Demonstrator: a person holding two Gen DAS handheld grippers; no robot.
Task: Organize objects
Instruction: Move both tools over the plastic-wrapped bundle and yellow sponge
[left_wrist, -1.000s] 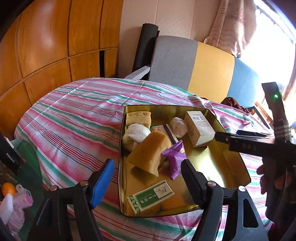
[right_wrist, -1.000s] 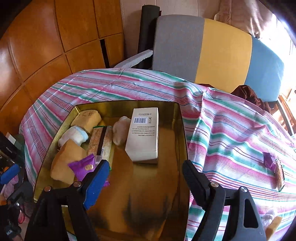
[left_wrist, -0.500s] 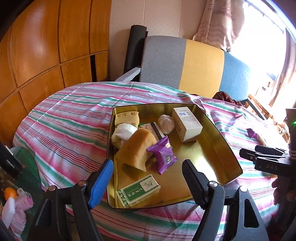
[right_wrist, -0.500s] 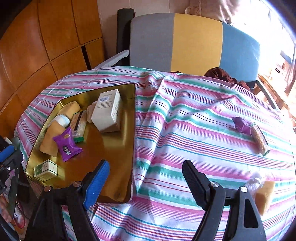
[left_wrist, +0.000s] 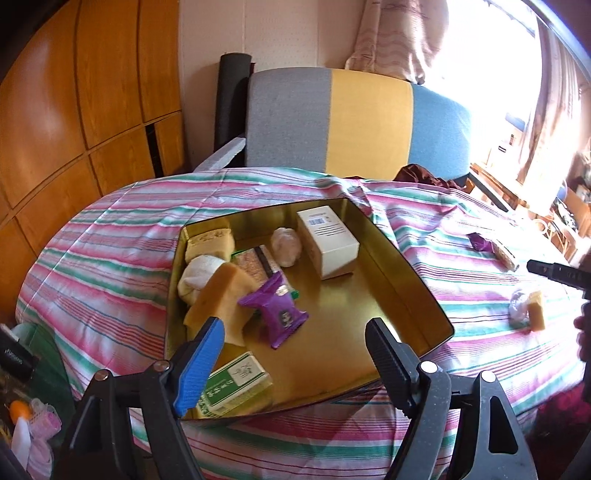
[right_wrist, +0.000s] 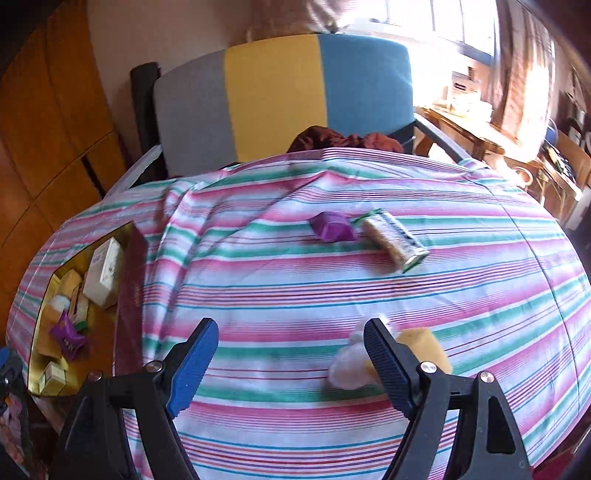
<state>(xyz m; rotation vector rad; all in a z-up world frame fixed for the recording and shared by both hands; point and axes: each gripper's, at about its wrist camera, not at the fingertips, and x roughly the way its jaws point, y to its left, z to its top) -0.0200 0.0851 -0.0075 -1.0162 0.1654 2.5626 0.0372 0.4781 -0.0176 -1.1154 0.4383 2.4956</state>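
Observation:
A gold tray (left_wrist: 413, 280) on the striped tablecloth holds a white box (left_wrist: 328, 236), a purple packet (left_wrist: 277, 314), a yellow sponge (left_wrist: 221, 299), a green box (left_wrist: 236, 384) and several other items. My left gripper (left_wrist: 291, 354) is open and empty above the tray's near edge. My right gripper (right_wrist: 288, 362) is open and empty over bare cloth, right of the tray (right_wrist: 125, 266). Loose on the cloth are a purple packet (right_wrist: 332, 227), a grain bar (right_wrist: 393, 242), a yellow sponge (right_wrist: 424, 343) and a white ball (right_wrist: 347, 363) beside my right finger.
A grey, yellow and blue chair (left_wrist: 354, 122) stands behind the table, with a dark red cloth (right_wrist: 343, 142) on it. Wooden panels (left_wrist: 74, 110) line the left wall. Clutter sits on the floor at the left (left_wrist: 22, 417). The table edge curves away on the right.
My right gripper has swung right, from above the tray to over the loose items. My left gripper has drawn back and risen slightly; the tray's contents have not moved.

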